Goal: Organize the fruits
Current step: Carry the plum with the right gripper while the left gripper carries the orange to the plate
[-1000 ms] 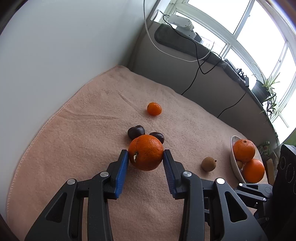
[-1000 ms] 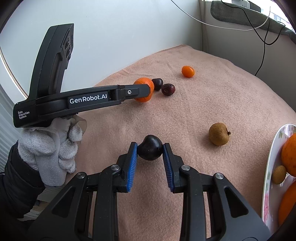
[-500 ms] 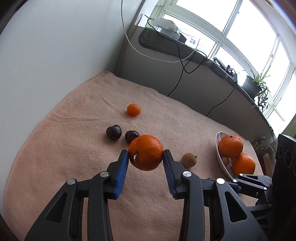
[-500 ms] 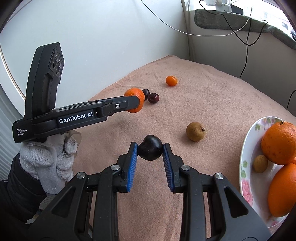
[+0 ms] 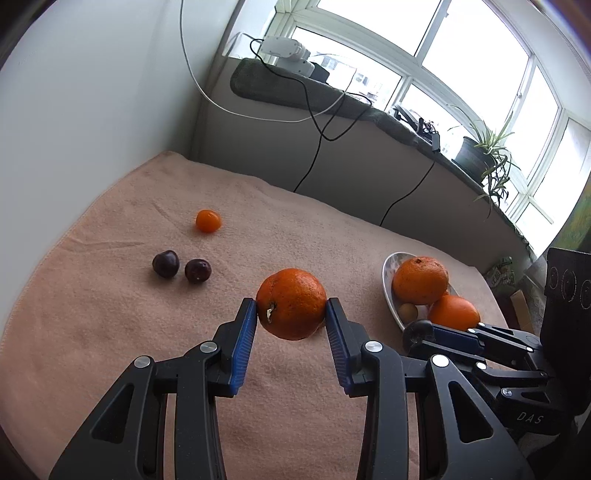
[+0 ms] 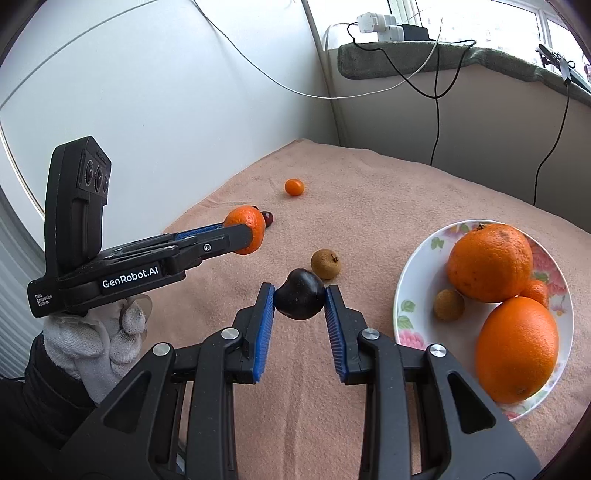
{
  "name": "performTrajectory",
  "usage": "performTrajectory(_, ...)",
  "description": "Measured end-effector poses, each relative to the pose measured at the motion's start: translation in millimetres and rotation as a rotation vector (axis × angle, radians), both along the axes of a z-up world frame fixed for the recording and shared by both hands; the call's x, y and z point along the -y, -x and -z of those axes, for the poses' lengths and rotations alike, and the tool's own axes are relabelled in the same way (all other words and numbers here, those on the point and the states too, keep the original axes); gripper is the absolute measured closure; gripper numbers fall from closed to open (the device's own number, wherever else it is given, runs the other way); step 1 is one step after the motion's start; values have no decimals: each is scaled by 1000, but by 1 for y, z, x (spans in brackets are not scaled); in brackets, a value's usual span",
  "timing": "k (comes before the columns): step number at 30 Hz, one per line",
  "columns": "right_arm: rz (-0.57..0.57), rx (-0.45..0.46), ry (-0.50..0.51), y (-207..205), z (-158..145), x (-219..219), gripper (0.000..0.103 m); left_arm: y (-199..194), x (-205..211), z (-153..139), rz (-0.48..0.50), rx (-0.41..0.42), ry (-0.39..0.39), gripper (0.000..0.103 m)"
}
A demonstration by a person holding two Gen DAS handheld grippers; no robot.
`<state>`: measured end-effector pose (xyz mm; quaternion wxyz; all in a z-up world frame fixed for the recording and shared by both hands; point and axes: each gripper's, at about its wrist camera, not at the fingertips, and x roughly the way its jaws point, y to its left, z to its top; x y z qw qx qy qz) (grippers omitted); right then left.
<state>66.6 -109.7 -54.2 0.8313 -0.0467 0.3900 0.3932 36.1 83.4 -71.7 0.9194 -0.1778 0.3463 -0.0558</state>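
From my station I see a peach-pink towel (image 5: pixel 110 332) spread over the table. Behind it stands a plain white wall (image 5: pixel 92 92) on the left and a grey ledge (image 5: pixel 369 110) along the far side under the window (image 5: pixel 461 74). A white power strip (image 6: pixel 376 23) sits on the ledge at the far end, with black cables (image 5: pixel 317 147) and a white cable (image 5: pixel 221 107) hanging from it. A potted plant (image 5: pixel 484 151) stands on the ledge to the right.

Diffuse daylight enters through the overexposed windows (image 5: pixel 436 62). Shadows are soft. Focus is sharp; fisheye distortion and vignetting affect the edges.
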Motion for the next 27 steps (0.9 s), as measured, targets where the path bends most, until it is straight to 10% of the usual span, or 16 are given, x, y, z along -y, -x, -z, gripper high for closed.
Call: performTrajectory(27,252,60,-36,-37,-31,119,74,-23,96,-3,200,-16,-5,66)
